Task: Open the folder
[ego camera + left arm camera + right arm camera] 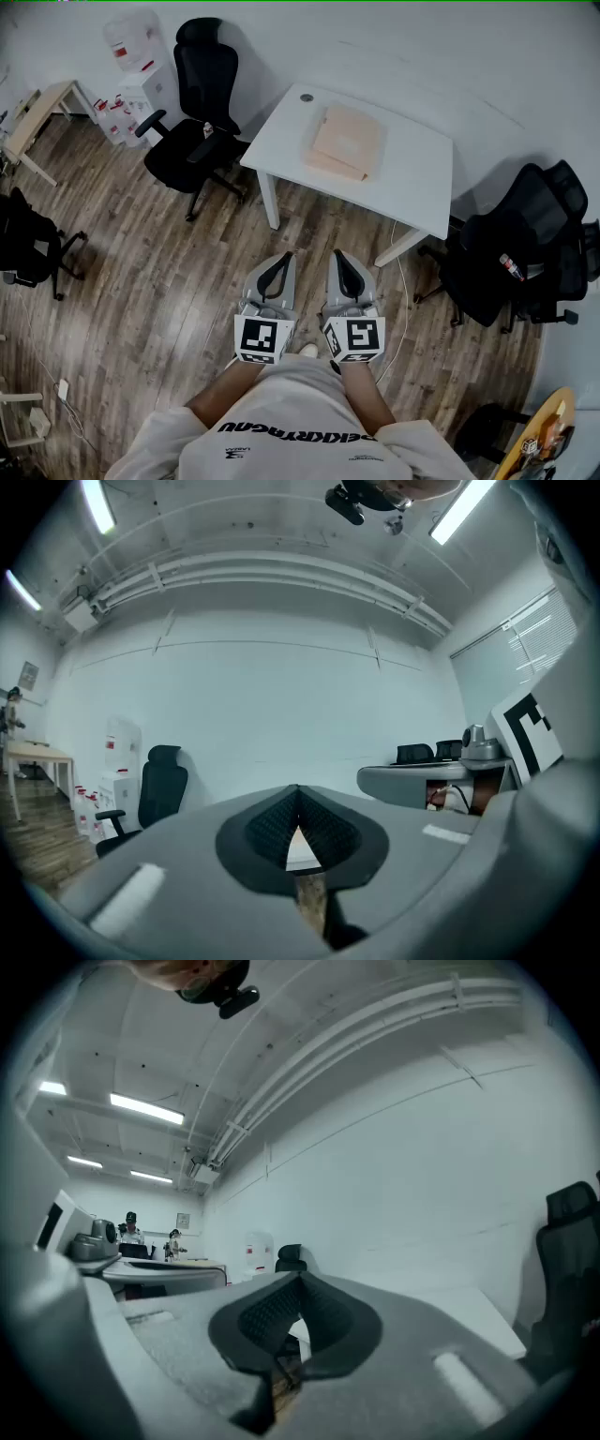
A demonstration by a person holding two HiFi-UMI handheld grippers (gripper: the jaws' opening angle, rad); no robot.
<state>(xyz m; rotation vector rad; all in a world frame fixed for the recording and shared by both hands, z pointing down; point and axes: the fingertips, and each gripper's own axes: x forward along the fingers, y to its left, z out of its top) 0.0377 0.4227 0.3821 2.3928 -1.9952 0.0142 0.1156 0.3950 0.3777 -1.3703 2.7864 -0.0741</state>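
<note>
A pale pink folder (345, 141) lies flat and closed on the small white table (412, 178) in the head view. Both grippers are held level close to the person's body, well short of the table and over the wooden floor. The jaws of the left gripper (280, 259) meet at the tips with nothing between them. The right gripper (338, 255) is beside it, also shut and empty. The left gripper view shows its own dark pads closed to a point (298, 793) against a white wall. In the right gripper view the pads are likewise closed (300, 1282).
One black office chair (197, 122) stands left of the table, another (525, 244) to its right, and a third (28, 239) at the far left. A wooden desk (37, 117) and white boxes (131, 75) sit at the back left. A cable (403, 309) runs across the floor.
</note>
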